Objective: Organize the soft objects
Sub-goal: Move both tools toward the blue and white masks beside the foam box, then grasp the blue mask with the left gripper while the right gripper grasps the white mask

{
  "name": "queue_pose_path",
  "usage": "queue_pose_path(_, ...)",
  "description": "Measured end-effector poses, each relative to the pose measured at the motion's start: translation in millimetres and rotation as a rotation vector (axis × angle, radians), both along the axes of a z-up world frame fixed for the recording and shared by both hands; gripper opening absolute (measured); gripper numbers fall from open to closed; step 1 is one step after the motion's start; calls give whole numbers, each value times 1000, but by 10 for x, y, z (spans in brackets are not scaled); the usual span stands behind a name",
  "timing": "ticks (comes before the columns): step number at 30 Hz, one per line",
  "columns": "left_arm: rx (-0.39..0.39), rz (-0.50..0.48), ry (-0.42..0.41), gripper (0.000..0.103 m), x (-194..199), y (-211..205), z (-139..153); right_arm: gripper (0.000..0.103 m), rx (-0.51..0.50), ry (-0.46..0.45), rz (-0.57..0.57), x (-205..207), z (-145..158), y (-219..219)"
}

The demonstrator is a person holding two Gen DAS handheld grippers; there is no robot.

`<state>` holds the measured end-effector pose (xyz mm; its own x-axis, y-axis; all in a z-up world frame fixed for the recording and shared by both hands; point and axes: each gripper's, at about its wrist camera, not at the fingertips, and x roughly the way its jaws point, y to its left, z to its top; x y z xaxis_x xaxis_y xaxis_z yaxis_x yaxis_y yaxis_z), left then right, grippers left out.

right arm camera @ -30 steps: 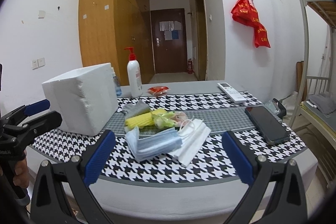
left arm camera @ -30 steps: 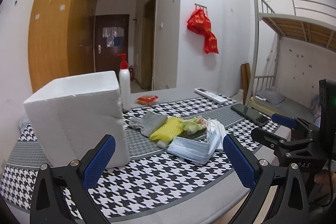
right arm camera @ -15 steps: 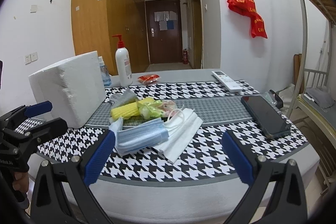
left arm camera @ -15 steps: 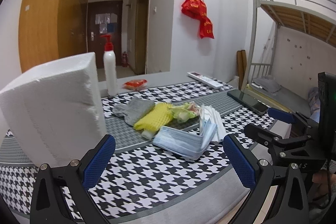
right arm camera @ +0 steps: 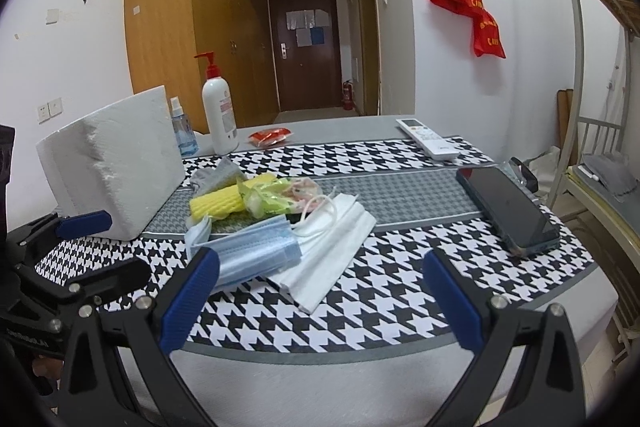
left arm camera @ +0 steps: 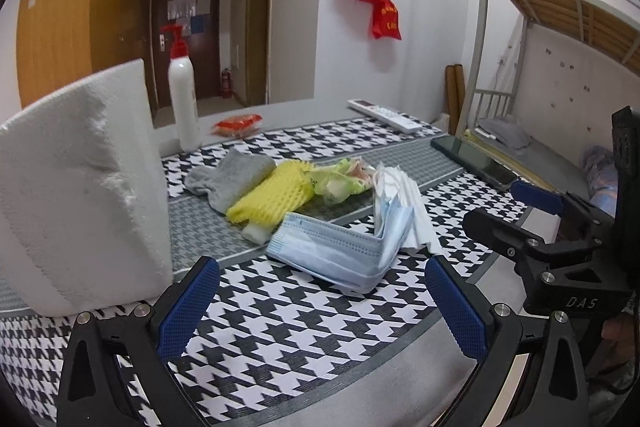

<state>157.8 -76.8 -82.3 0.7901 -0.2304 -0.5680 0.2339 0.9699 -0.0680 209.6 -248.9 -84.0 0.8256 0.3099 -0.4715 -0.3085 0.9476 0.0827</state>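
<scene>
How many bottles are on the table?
2. A tall white pump bottle with a red top stands at the table's far side, and a small blue spray bottle stands beside it, behind the white foam box, which may hide more.

We see bare houndstooth tablecloth (left arm camera: 304, 323) ahead at 12 o'clock; the white foam block (left arm camera: 76, 187) walls off 10 o'clock, the black phone (right arm camera: 508, 207) lies at 2.

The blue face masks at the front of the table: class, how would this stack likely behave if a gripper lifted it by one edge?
The blue face masks would probably droop, since the stack already bends over itself in the left wrist view. The layers look loose and may fan apart or shed a mask. They seem light, and one ear loop sticking out could snag.
</scene>
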Motion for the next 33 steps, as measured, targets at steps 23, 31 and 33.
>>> queue_pose_path(23,68,4,138,88,415,-260,-262,103,24,39,-61,187,-144,-282)
queue_pose_path(31,77,16,165,75,500,-330,-307,103,30,47,-62,197,-176,-317)
queue_pose_path(33,64,13,174,70,520,-325,-321,103,32,50,-61,203,-185,-319)
